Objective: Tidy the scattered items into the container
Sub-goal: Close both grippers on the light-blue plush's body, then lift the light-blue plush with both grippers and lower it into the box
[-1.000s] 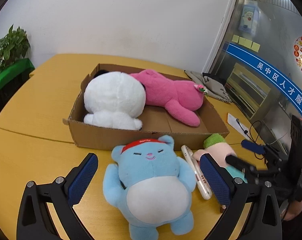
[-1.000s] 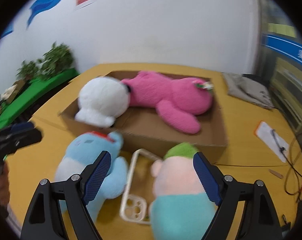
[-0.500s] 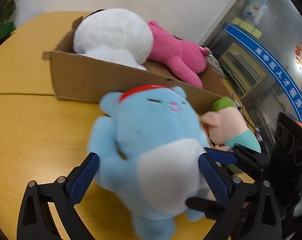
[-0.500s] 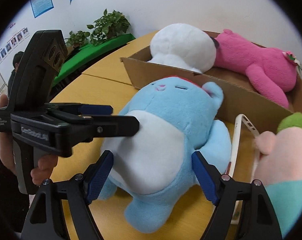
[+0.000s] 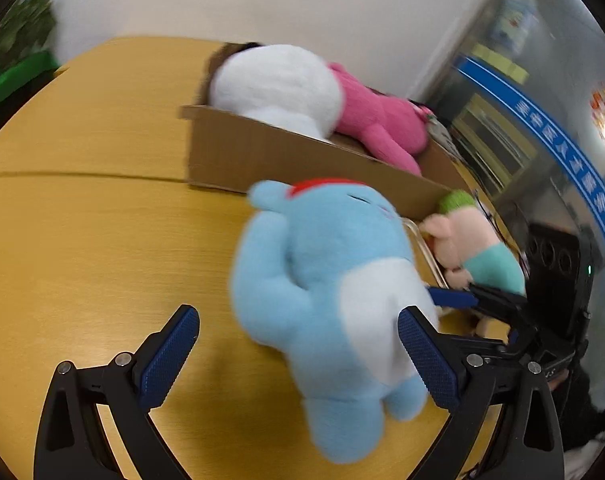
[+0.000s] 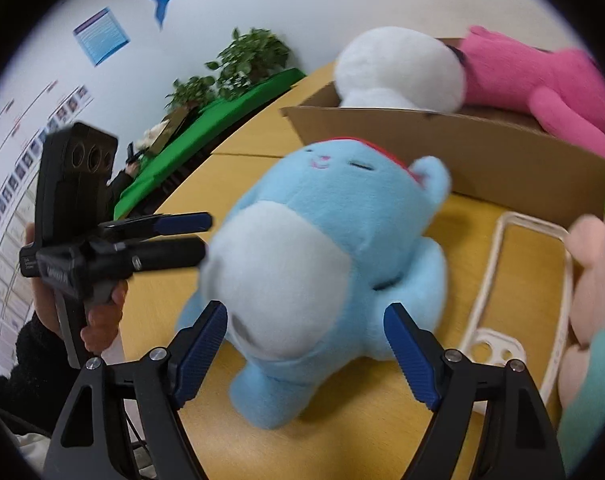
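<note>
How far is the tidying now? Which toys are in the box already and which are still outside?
Done: the white toy and pink toy lie in the cardboard box. In hand: both grippers, jaws open, flank the blue toy on the table. Left: the blue toy, the pink-and-green doll and the phone case.

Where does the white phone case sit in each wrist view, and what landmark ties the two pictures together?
Left wrist view: the white phone case is only a thin sliver right of centre, wedged between the blue plush and the pink-and-teal plush.
Right wrist view: the case lies in plain sight at lower right, flat on the table, camera cutout nearest the lens.
Shared landmark: the cardboard box just behind the blue plush.
</note>
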{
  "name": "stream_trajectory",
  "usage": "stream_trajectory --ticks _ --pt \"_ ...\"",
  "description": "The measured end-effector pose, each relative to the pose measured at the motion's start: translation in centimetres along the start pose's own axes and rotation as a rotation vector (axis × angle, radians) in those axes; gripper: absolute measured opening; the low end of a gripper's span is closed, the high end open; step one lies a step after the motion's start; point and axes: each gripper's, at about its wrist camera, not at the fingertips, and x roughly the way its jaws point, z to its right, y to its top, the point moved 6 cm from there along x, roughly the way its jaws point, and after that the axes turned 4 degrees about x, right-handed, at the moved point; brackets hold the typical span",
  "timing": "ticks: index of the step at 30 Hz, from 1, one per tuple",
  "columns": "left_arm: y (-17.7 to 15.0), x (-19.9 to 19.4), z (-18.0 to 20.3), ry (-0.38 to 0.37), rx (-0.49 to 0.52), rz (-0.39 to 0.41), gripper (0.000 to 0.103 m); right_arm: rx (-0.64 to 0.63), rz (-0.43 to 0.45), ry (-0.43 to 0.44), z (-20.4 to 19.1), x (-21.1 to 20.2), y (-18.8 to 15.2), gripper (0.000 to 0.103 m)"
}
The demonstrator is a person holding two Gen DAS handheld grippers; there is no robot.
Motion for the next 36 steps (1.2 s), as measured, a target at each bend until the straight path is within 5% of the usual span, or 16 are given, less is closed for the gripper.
stream_trajectory --ticks 6,12,15,26,36 --pt "1.4 2.7 -4.6 -0.027 -0.154 -0.032 0.097 0.198 0.011 -0.052 4.3 -0.3 0.5 0.080" --pt "0.5 5.7 -4.4 -0.015 -0.127 -0.132 0.043 0.290 0.008 -0.119 5.9 1.0 0.9 0.069" --pt "0.6 6.0 -3.5 0.001 -0.086 -0.135 0.032 0.268 0.008 -0.122 5.3 1.5 1.4 0.046" --pt "1.0 4.2 -2.3 0.041 -0.050 -0.095 0.026 0.193 -0.018 -0.185 3.7 3.1 1.9 0.027" --pt "2.9 1.4 0.1 0.090 0.047 -0.020 0.025 0.160 0.051 -0.190 3.2 0.7 3.0 0.025"
